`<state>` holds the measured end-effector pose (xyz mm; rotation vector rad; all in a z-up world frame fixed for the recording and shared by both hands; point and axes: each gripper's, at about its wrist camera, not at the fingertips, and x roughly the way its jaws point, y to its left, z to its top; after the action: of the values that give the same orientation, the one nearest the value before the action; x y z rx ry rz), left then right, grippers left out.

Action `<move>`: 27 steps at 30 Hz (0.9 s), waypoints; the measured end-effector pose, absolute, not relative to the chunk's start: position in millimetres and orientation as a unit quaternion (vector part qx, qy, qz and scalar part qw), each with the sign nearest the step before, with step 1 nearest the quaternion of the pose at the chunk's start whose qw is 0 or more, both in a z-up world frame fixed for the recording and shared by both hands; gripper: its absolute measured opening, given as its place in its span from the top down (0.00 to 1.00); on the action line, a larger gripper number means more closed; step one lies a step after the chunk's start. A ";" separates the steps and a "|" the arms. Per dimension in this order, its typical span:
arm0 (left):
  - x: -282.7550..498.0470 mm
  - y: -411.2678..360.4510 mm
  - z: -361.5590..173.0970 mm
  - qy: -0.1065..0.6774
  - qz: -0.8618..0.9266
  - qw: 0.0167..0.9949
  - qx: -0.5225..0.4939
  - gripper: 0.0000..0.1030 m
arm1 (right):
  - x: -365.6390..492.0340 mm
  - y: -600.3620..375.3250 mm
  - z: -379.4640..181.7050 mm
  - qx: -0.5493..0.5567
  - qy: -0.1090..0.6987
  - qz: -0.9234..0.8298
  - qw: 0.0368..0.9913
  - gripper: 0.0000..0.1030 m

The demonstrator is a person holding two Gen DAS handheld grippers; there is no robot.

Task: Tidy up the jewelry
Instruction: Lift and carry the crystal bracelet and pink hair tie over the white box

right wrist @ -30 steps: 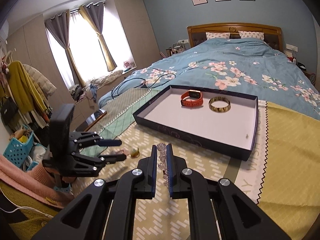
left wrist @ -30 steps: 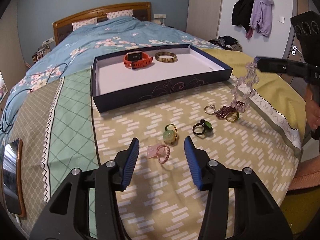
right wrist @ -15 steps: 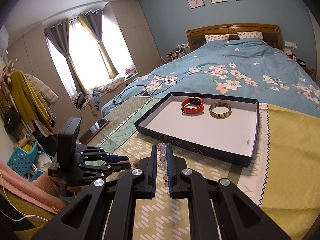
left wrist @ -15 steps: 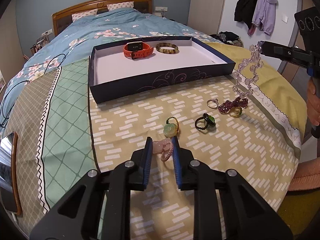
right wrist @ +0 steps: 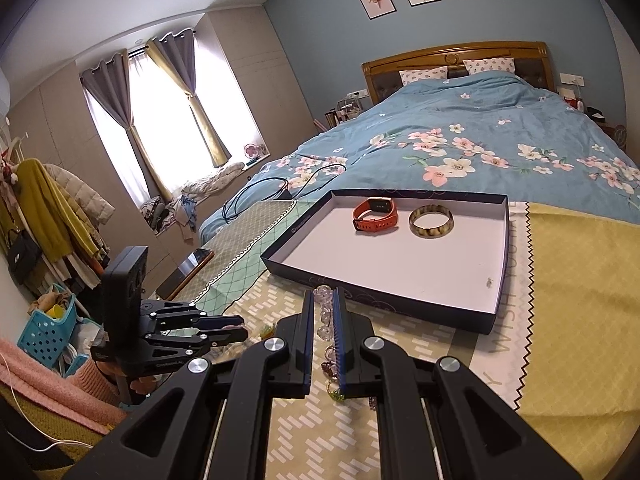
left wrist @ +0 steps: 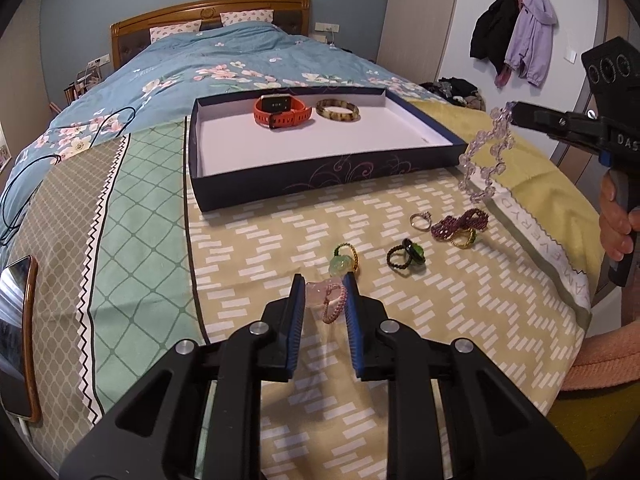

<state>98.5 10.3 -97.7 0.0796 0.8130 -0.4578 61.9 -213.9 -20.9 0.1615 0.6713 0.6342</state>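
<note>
Between the left gripper's point(left wrist: 323, 294) narrowed blue pads point(left wrist: 297, 312): one pink ring point(left wrist: 330, 298), pinched at the yellow patterned cloth point(left wrist: 400, 320). Just ahead lie a pale green ring point(left wrist: 343, 261), a dark green ring point(left wrist: 406, 254), a silver ring point(left wrist: 421, 220) and a purple beaded bracelet point(left wrist: 460, 223). Right of these, the right gripper point(right wrist: 321, 312) is clamped on a clear bead bracelet point(left wrist: 486, 156) hanging near the dark tray's point(left wrist: 320, 184) corner; the tray holds an orange watch point(left wrist: 282, 110) and a bangle point(left wrist: 337, 110).

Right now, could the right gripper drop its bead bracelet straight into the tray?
Probably yes. The right gripper holds the clear bead bracelet beside the tray, whose white floor nearest it lies bare; the orange watch and bangle sit at the far end.
</note>
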 end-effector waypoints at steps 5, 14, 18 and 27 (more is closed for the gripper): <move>96.7 10.5 -89.2 0.382 -0.221 0.897 0.036 0.81 | 62.4 -216.0 -19.9 0.080 0.320 0.300 0.895 0.93; 106.4 9.5 -72.8 0.363 -0.221 0.905 0.029 0.81 | 71.5 -219.4 -13.9 0.080 0.309 0.290 0.902 0.93; 116.4 7.0 -63.7 0.349 -0.218 0.911 0.033 0.81 | 81.1 -218.9 -8.0 0.078 0.303 0.290 0.904 0.93; 150.7 -2.0 -47.3 0.331 -0.211 0.918 0.051 0.81 | 108.8 -210.8 0.8 0.070 0.292 0.292 0.908 0.93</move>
<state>150.7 -2.0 -47.3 0.1043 0.6811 -0.4347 108.8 -210.8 0.8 0.1444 0.6034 0.6034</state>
